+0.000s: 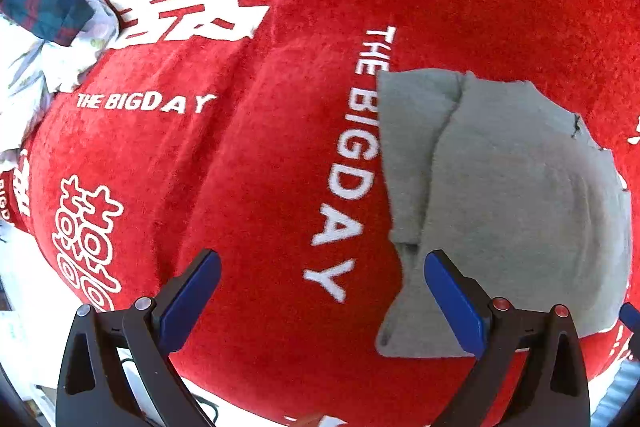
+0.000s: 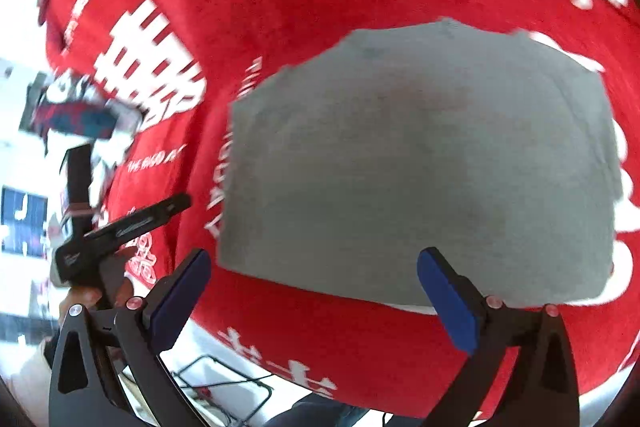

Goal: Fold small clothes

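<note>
Red cloth point(image 1: 280, 167): covers the work surface, printed with white characters and "THE BIG DAY" lettering.
Grey garment point(image 2: 420, 163): lies folded flat on the red cloth, over part of the lettering; in the left wrist view point(image 1: 508, 199) a folded layer edge runs down its left side.
Pile of clothes point(image 1: 48, 19): floral fabric with a dark plaid piece on top, at the cloth's far-left edge, well apart from the grey garment.
Right gripper point(image 2: 316, 291): fingers spread wide, empty, hovering at the garment's near edge.
Left gripper point(image 1: 320, 291): fingers spread wide, empty; its right finger sits over the garment's near-left corner.
</note>
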